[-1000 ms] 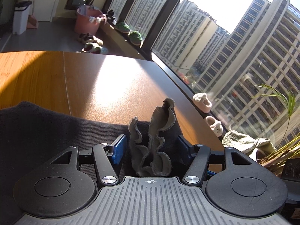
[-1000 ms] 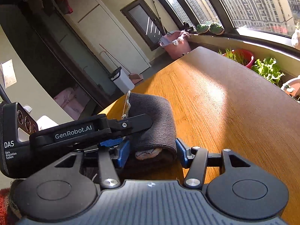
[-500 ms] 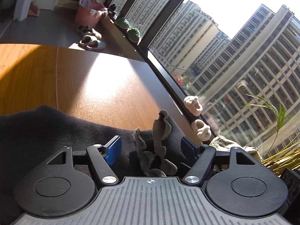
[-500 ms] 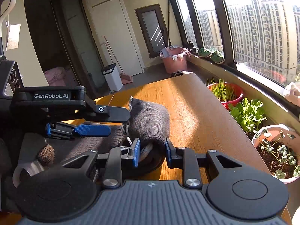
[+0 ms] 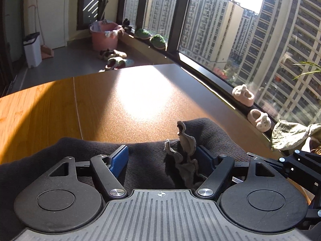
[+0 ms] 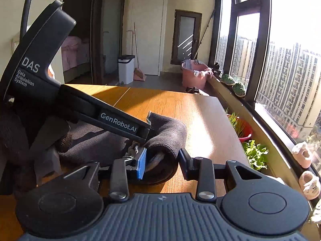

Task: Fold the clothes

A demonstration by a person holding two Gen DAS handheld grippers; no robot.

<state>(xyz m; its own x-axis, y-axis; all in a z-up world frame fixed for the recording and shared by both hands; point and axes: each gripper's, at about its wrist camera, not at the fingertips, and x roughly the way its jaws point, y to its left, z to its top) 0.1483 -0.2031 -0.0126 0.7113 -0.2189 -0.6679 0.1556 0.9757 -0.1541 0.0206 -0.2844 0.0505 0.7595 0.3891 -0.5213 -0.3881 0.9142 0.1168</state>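
A dark knit garment (image 5: 144,160) lies folded on the wooden table (image 5: 50,104). Its grey frilled hem (image 5: 184,150) stands up inside my left gripper (image 5: 161,157), close to the right blue pad. Those jaws are opening and stand wide, and neither pad presses the cloth. In the right wrist view the garment's rolled fold (image 6: 166,138) sits between the pads of my right gripper (image 6: 162,161). Its jaws are opening too, and the cloth fills the gap without being squeezed. The left gripper's black housing (image 6: 118,122) reaches in just left of that fold.
The table's right edge runs along a window sill with fluffy slippers (image 5: 242,95) and potted plants (image 6: 243,129) below it. A pink bucket (image 5: 104,36) and a white bin (image 6: 126,68) stand on the floor beyond the table's far end.
The left jaws spread wider and let the frilled hem go; it now sits by the right pad. The right jaws pinched the fold, then widened again. Both views rolled.
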